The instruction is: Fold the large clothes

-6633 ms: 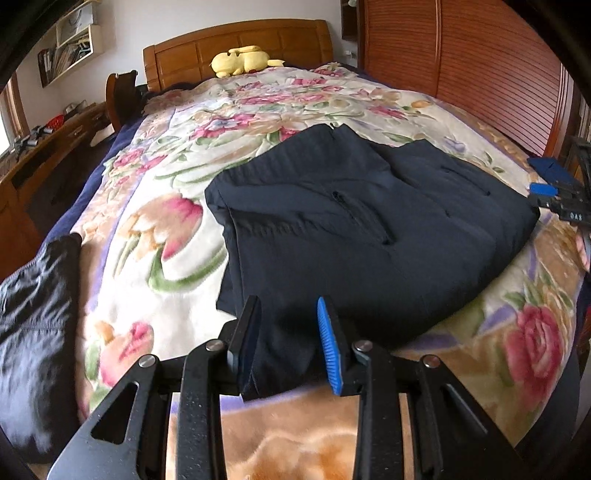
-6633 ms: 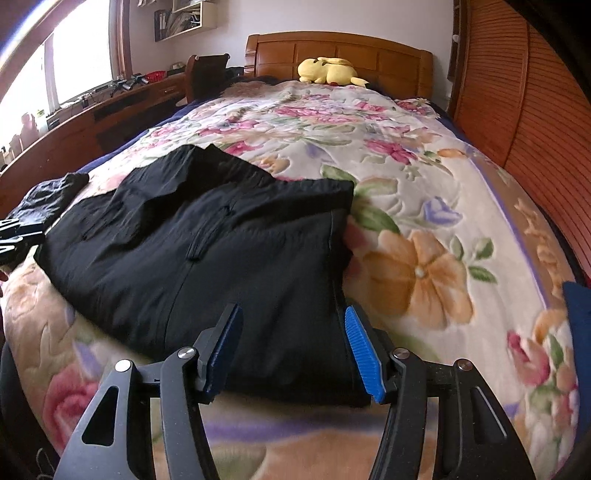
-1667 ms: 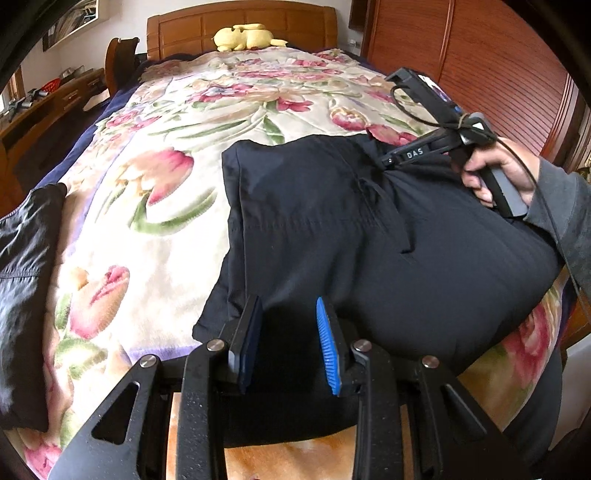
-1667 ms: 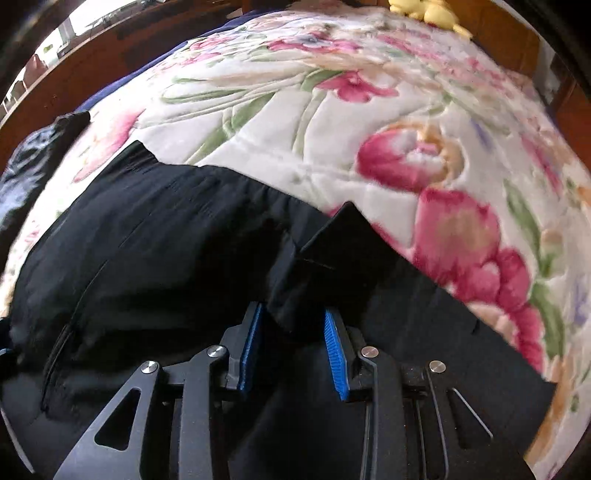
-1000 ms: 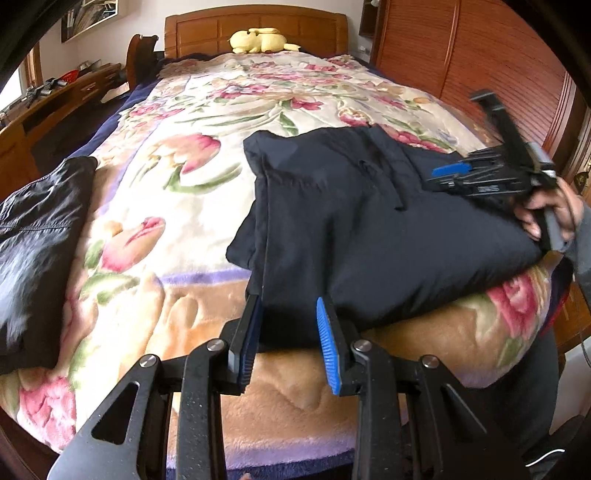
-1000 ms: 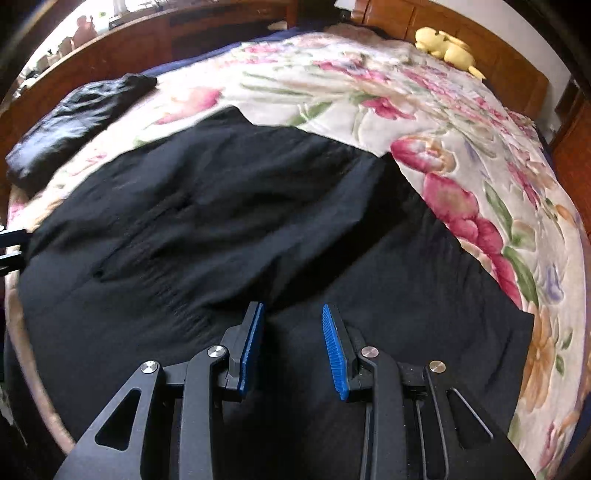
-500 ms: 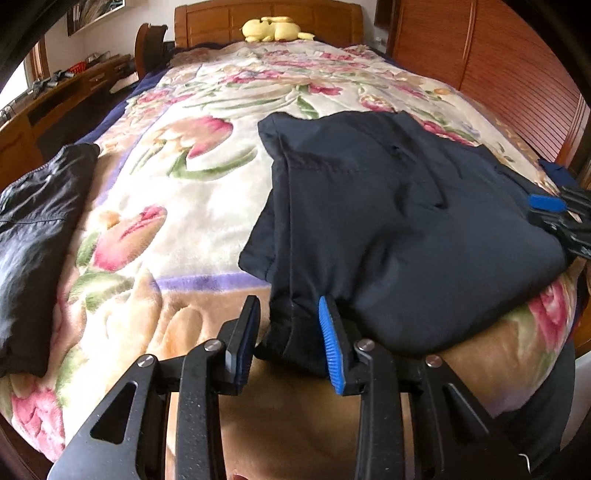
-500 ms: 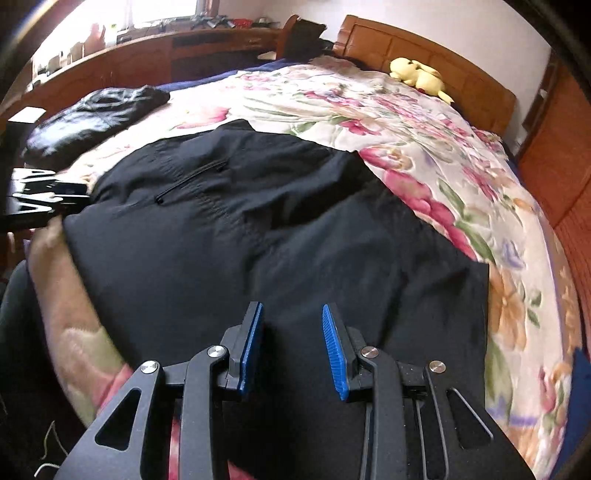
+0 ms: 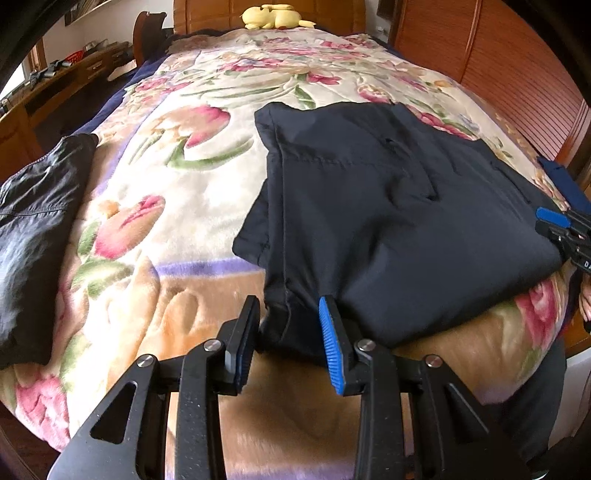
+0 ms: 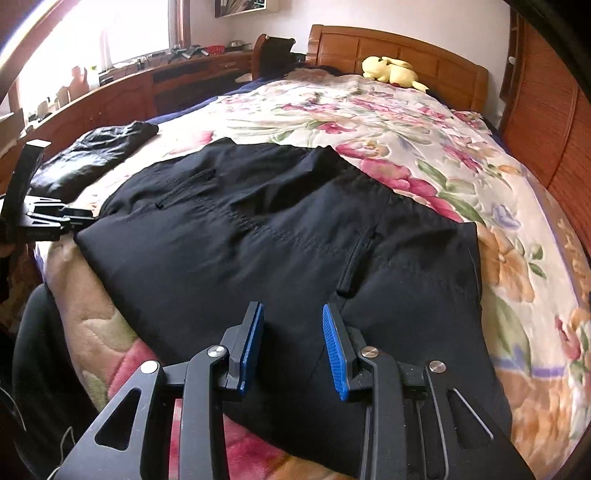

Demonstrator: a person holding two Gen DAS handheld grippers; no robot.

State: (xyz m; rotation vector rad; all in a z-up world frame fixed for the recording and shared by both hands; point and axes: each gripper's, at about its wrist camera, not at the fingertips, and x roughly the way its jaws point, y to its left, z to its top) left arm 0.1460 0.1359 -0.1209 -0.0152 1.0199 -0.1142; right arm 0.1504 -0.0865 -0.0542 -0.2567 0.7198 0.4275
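floral bedding fills both views: a plush blanket point(image 9: 177, 192) printed with pink tulips and green leaves covers a bed whose wooden headboard point(image 10: 399, 48) sits at the top of the frame, a yellow plush toy point(image 9: 273, 16) lying against it. at the left edge of the left wrist view a second dark garment point(image 9: 33, 221) lies crumpled on the blanket, well apart from the main piece. a wooden desk point(image 10: 147, 88) runs along the upper left of the right wrist view under a bright window, and slatted wooden panelling point(image 9: 517, 85) takes up the right side.

the folded black garment point(image 9: 388, 221) lies flat on the blanket near the foot of the bed, in the centre and right of the left wrist view, its stitched seam and a pocket slit showing on top.

the left gripper point(image 9: 290, 332) sits at the bottom centre of its own view with the jaws spread apart; the garment's near left corner lies between the blue pads point(image 9: 330, 347), but i cannot tell whether either pad touches the cloth. in the right wrist view it shows at the left edge, level with the garment's corner.

the right gripper point(image 10: 293, 341) is likewise parted and holds nothing, poised over the garment's near edge. in the left wrist view its blue tip shows at the right edge, just beside the garment's right side.
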